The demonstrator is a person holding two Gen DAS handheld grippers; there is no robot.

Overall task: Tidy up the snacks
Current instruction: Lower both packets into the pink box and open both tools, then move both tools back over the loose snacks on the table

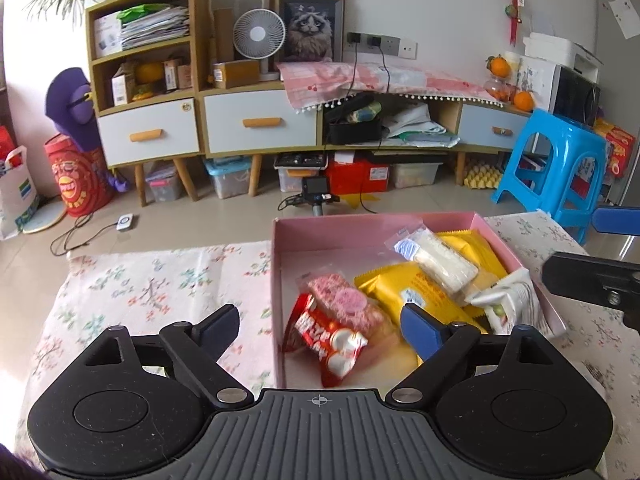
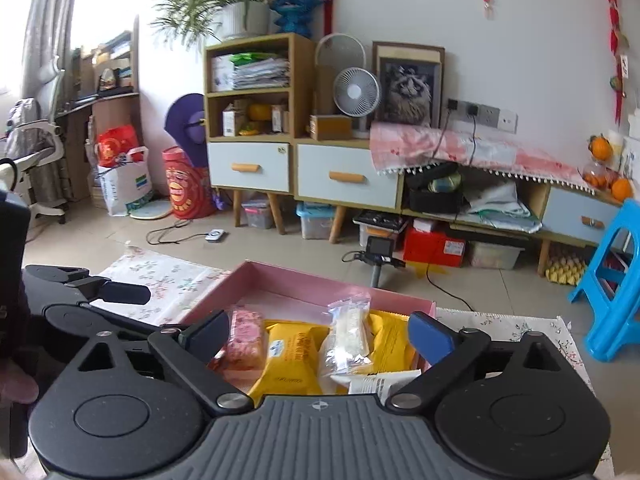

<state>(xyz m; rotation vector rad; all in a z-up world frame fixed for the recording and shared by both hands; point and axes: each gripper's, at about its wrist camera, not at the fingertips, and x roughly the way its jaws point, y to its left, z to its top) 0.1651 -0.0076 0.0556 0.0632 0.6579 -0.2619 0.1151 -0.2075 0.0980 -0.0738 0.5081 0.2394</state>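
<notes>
Grippers first, since they fill the foreground: the left gripper (image 1: 320, 332) is tipped downward over the near edge of a pink box (image 1: 316, 232), its jaws spread wide with nothing between them, one dark finger (image 1: 218, 330) over the flowered tablecloth (image 1: 160, 284) and the blue-padded finger (image 1: 420, 332) over the snacks inside the box. The right gripper (image 2: 320, 334) is angled less steeply over the same box (image 2: 280, 284) from the other side, its jaws also wide apart and empty; in the left wrist view its black body (image 1: 592, 284) shows at the right edge, just beside the box's corner. A bit of a hand (image 2: 16, 388) shows at the left edge of the right wrist view. Inside the box lie the snacks, all loosely heaped toward the right half: a red packet (image 1: 332, 344) nearest, a pink cake in clear wrap (image 1: 344, 300) resting partly on it, a yellow packet (image 1: 404, 292) beside that, a white bar in clear wrap (image 1: 436, 260) lying across the yellow one, and a white-and-green packet (image 1: 508, 304) against the right wall. The box's far left part is bare. Beyond the table stands a blue stool (image 1: 560, 160) on the tiled floor, and against the far wall a low cabinet (image 1: 260, 120) with a small white fan (image 1: 259, 36) on top.
</notes>
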